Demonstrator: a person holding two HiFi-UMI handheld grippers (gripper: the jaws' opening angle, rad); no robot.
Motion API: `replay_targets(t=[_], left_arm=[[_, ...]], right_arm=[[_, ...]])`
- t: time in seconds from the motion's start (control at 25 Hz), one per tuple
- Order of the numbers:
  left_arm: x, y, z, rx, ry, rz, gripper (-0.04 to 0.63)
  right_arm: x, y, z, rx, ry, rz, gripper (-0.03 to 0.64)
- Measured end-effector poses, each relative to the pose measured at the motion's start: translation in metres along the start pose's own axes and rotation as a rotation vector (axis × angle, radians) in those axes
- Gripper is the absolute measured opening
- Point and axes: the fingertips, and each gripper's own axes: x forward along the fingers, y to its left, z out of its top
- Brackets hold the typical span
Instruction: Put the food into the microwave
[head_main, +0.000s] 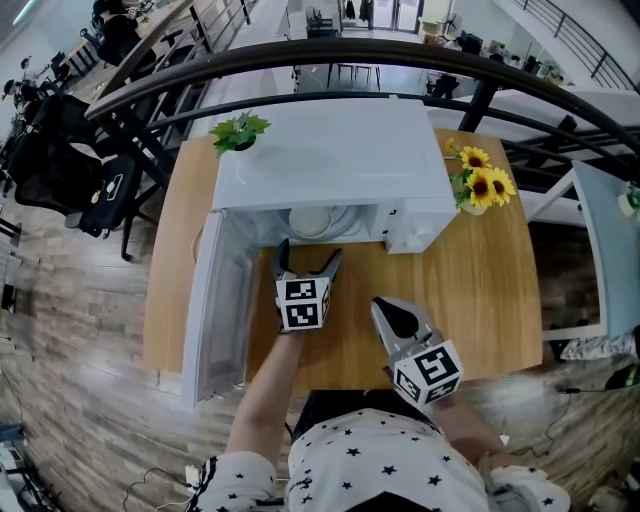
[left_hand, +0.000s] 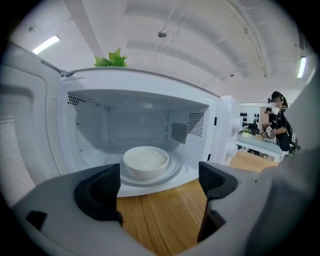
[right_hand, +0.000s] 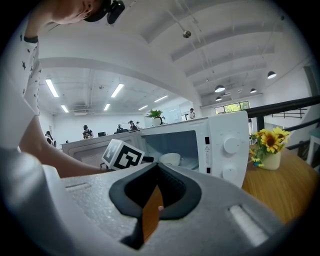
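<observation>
A white bowl of rice (left_hand: 145, 161) sits on the glass turntable inside the white microwave (head_main: 330, 160), whose door (head_main: 215, 310) hangs wide open to the left. In the head view only the bowl's rim (head_main: 312, 222) shows under the microwave's top. My left gripper (head_main: 308, 255) is open and empty just in front of the cavity, its jaws (left_hand: 160, 182) framing the bowl from a short way off. My right gripper (head_main: 385, 312) is shut on nothing, held lower right over the wooden table. From the right gripper (right_hand: 152, 200) view I see the bowl (right_hand: 170, 159) inside.
A vase of sunflowers (head_main: 480, 185) stands to the right of the microwave. A small green plant (head_main: 238, 130) sits at its back left corner. The wooden table (head_main: 490, 300) ends close to my body. A dark railing curves behind the table.
</observation>
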Motion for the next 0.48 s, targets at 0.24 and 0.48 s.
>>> replay_targets(t=[0.24,0.48], left_arm=[[-0.043,-0.014,0.006,-0.030,-0.054,-0.019,0.489],[-0.088,-0.028,0.007,-0.030,-0.092,-0.015,0.486]], right_arm=[[-0.018,0.015,0.002,-0.014,-0.026,0.003,0.005],[-0.038,0.033,-0.004,-0.026,-0.031,0.012,0.005]])
